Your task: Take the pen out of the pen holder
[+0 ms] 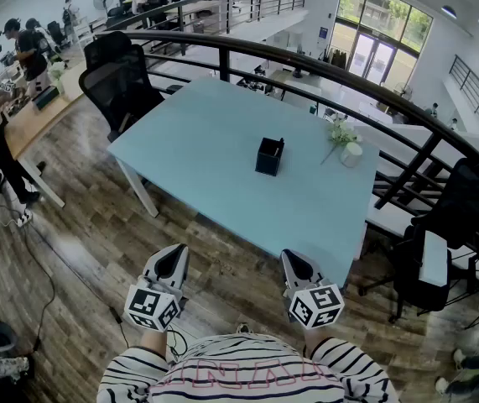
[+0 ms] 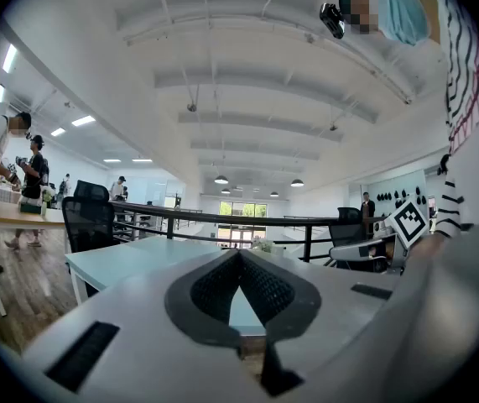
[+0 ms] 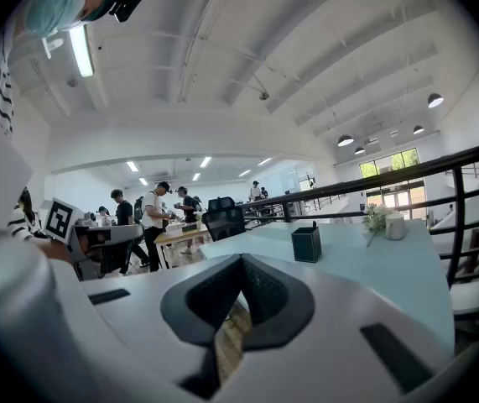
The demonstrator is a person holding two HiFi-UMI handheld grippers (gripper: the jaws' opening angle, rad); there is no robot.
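A black square pen holder stands near the middle of the pale blue table, with a dark pen poking out of its top. In the right gripper view the pen holder stands ahead and a little right of the jaws. My left gripper and right gripper are held close to my body, short of the table's near corner, over the wooden floor. The tips of both pairs of jaws meet, with nothing between them. In the left gripper view the pen holder is not visible.
A white vase with flowers stands on the table, right of the holder. A black railing curves behind the table. Black office chairs stand at its far left end, and another chair at the right. People stand at a wooden desk on the left.
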